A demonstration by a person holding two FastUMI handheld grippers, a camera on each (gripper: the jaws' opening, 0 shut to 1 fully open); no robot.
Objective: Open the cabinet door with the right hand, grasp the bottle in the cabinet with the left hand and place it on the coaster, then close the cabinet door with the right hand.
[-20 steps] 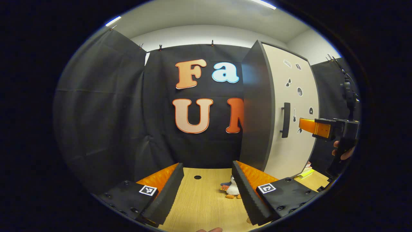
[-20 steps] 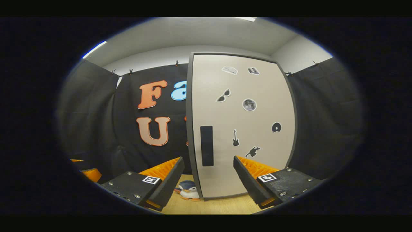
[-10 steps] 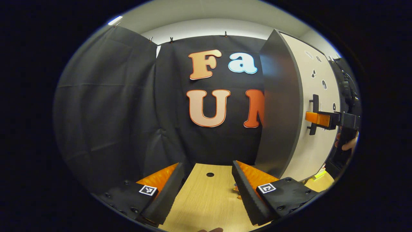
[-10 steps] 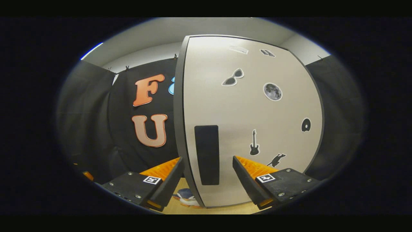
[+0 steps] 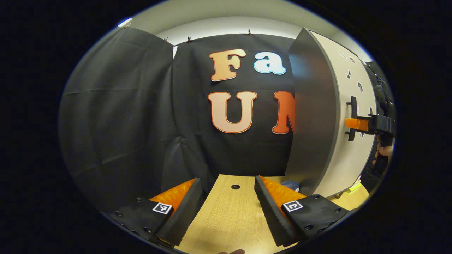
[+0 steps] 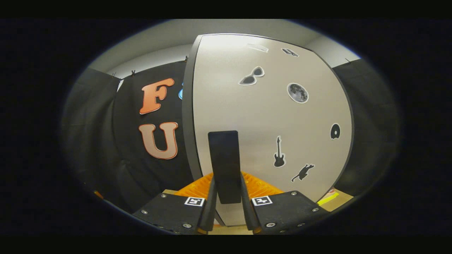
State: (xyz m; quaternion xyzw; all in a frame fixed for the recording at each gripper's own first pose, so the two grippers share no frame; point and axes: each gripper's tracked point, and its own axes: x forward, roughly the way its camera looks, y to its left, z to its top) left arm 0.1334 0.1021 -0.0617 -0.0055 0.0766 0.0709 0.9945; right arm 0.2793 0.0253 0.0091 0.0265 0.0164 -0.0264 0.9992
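Right gripper view: right gripper (image 6: 226,197) has its fingers (image 6: 210,204) closed in on the dark vertical handle (image 6: 224,165) of the cabinet door (image 6: 268,120), one on each side, pressing it. Door is pale, stickers scattered on its face, and stands shut against the cabinet. Left gripper view: left gripper (image 5: 227,211) hovers low over the wooden table (image 5: 229,218), fingers spread wide, holding nothing. Cabinet (image 5: 312,116) stands at right on the table; the right gripper shows there at the handle, held by a hand (image 5: 383,151). Bottle is not visible behind the shut door.
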